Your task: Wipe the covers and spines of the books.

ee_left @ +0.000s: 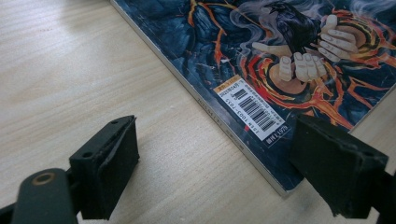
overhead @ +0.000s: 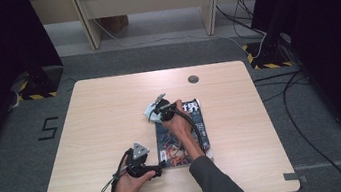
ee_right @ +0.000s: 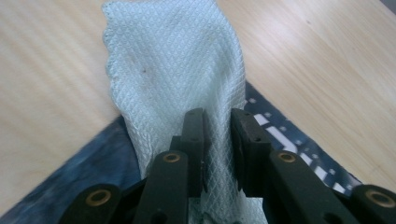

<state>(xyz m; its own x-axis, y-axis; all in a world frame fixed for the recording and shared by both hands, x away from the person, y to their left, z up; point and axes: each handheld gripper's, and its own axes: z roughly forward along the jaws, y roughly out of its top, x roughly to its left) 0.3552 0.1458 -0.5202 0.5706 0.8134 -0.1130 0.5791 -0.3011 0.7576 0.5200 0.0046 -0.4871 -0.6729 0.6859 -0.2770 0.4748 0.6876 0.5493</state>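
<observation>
I am pinching a pale, diamond-textured white cloth [ee_right: 177, 70] between my right gripper's [ee_right: 217, 128] narrow jaws, over the far left corner of the dark, glossy illustrated book [overhead: 184, 134] lying mid-table. My left gripper [ee_left: 215, 172] is resting wide open at the book's near left corner on the light wooden table [overhead: 100, 116].

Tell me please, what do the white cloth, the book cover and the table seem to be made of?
White cloth: probably a woven or embossed wipe, matte, with a diamond texture. Book cover: likely glossy printed paper; it has a barcode label. Table: pale wood-grain surface, perhaps laminate.
</observation>
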